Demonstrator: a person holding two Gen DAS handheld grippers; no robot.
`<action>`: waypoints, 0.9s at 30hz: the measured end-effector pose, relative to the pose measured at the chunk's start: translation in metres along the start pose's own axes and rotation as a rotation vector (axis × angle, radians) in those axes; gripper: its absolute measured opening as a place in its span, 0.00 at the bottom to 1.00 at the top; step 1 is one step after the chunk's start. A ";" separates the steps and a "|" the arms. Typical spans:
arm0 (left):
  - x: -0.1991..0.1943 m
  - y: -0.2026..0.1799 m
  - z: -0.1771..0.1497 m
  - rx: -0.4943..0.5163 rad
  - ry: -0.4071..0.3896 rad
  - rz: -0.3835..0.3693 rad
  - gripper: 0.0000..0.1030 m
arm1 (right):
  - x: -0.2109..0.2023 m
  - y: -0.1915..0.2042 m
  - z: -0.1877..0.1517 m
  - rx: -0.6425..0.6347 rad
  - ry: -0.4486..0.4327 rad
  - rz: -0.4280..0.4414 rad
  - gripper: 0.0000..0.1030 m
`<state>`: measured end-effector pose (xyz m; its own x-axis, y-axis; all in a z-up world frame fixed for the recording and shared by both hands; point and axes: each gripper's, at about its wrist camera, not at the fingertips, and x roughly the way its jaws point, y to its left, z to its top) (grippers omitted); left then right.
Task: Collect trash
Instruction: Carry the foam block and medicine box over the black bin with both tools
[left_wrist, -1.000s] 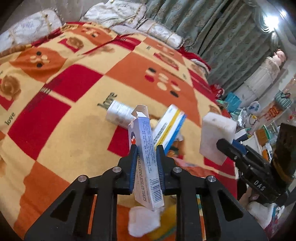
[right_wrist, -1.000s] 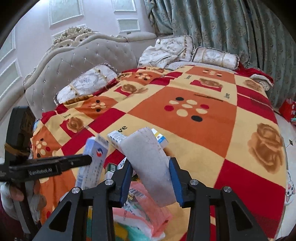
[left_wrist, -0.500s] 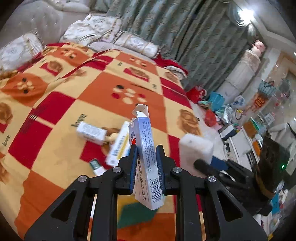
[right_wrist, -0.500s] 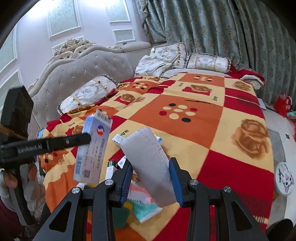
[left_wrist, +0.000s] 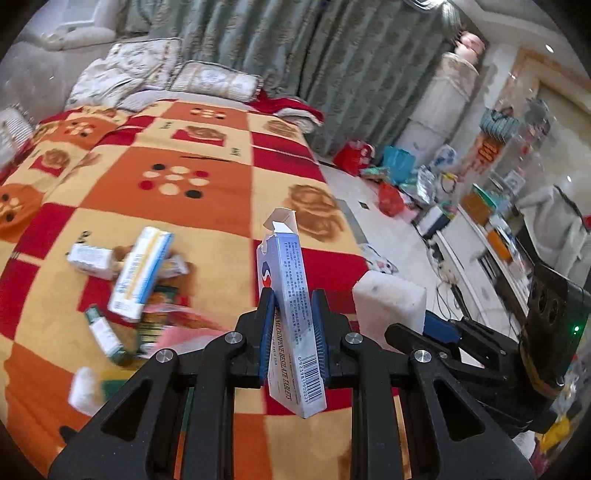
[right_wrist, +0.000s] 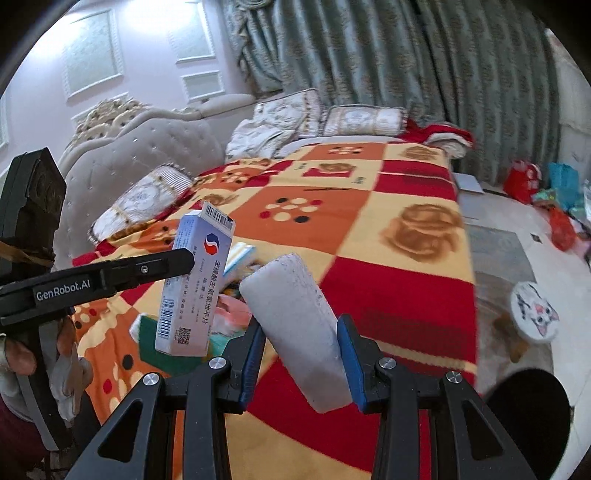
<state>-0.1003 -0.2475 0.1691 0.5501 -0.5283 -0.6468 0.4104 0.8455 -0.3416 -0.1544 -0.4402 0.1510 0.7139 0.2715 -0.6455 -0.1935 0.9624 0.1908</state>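
Both grippers are black plastic frames with silver screws and blue pads (right_wrist: 347, 354); the left gripper (right_wrist: 184, 260) carries white "GenRobot.AI" lettering at the frame's left.

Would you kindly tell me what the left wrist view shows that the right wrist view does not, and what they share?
Only the left wrist view shows the green box at the near edge of the trash pile and the cluttered shelf by the far wall. Only the right wrist view shows the tufted headboard and a gloved hand holding the left tongs. Both show the checked blanket, the blue-white tablet box in the left tongs and the white foam block in the right tongs.
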 end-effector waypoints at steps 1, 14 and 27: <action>0.002 -0.006 -0.001 0.009 0.002 -0.005 0.17 | -0.006 -0.006 -0.003 0.009 -0.003 -0.012 0.37; 0.040 -0.107 -0.011 0.145 0.050 -0.089 0.17 | -0.068 -0.083 -0.039 0.113 -0.029 -0.153 0.37; 0.094 -0.183 -0.030 0.218 0.142 -0.179 0.17 | -0.103 -0.164 -0.081 0.268 -0.013 -0.264 0.37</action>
<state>-0.1455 -0.4493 0.1499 0.3543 -0.6382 -0.6835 0.6463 0.6954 -0.3142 -0.2508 -0.6253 0.1263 0.7246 0.0124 -0.6890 0.1804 0.9615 0.2071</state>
